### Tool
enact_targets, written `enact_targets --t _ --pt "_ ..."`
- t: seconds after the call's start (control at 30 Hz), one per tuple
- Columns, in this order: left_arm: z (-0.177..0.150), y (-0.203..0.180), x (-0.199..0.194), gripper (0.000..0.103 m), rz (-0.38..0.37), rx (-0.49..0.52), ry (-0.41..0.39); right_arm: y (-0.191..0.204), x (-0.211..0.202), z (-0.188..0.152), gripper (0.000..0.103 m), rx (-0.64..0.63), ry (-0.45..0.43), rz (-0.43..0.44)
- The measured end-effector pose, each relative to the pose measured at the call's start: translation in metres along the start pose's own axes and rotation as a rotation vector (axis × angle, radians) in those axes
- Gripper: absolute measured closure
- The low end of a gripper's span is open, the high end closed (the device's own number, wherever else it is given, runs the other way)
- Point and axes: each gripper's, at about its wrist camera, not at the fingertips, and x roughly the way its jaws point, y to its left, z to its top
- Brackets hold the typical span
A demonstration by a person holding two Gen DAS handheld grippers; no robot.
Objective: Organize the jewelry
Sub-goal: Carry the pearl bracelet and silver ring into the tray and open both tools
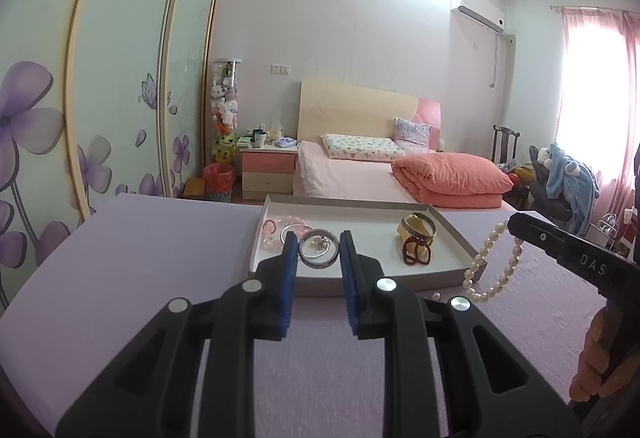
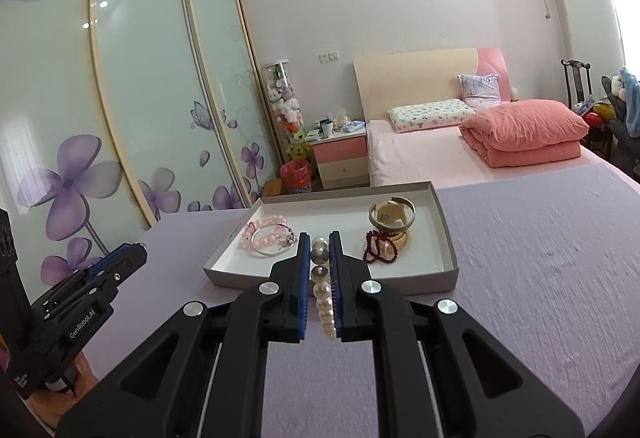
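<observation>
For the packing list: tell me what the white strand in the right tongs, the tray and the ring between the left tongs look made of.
Pearl strand: round, glossy off-white beads, pearl or imitation. Tray: matte white inside with grey walls, likely cardboard. Bangle: thin, shiny silver hoop, apparently polished metal.
</observation>
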Motion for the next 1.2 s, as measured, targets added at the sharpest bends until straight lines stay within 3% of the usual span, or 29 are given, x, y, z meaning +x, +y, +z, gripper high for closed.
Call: enact_targets --t 0.53,1.2 --pt "0.031 -0.002 0.032 0.081 -0.010 -0.009 -0.026 0.007 0.021 0.028 0.093 -0.045 -0.040 -0.012" --pt "0.055 -0.007 0.127 0.081 -0.038 0.023 0.066 -0.006 0.087 0.057 0.093 -0.042 -0.018 -0.054"
